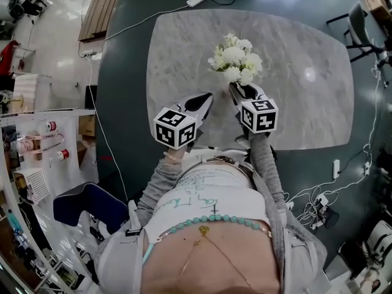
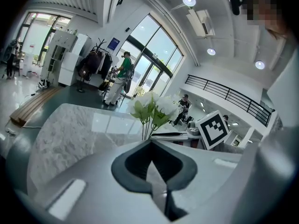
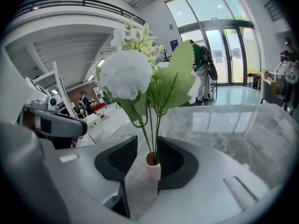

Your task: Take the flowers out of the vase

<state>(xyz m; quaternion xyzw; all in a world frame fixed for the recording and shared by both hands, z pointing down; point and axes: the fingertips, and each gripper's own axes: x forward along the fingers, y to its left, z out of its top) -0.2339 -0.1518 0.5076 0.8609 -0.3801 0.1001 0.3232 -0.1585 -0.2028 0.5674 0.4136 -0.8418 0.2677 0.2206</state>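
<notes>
Right gripper (image 3: 147, 140) is down at the vase (image 3: 153, 166), jaws partly open with the little pink vase standing between the two dark pads. It sits close against one pad, and a strip of marble shows between it and the other. The flowers (image 3: 140, 73) are in the vase, green stems running straight down into its mouth, white blooms and broad leaves fanned out above the jaws. From the head view the bouquet (image 1: 236, 57) hides the vase completely, and it all stands on the marble table (image 1: 306, 103).

Left gripper (image 2: 149, 142) sits just beside the vase, on the person's left of it, with its jaws pressed together at the tips and nothing between them. Its nose points at the stems, which rise just beyond the tips. Both marker cubes lie on the person's side of the vase.
</notes>
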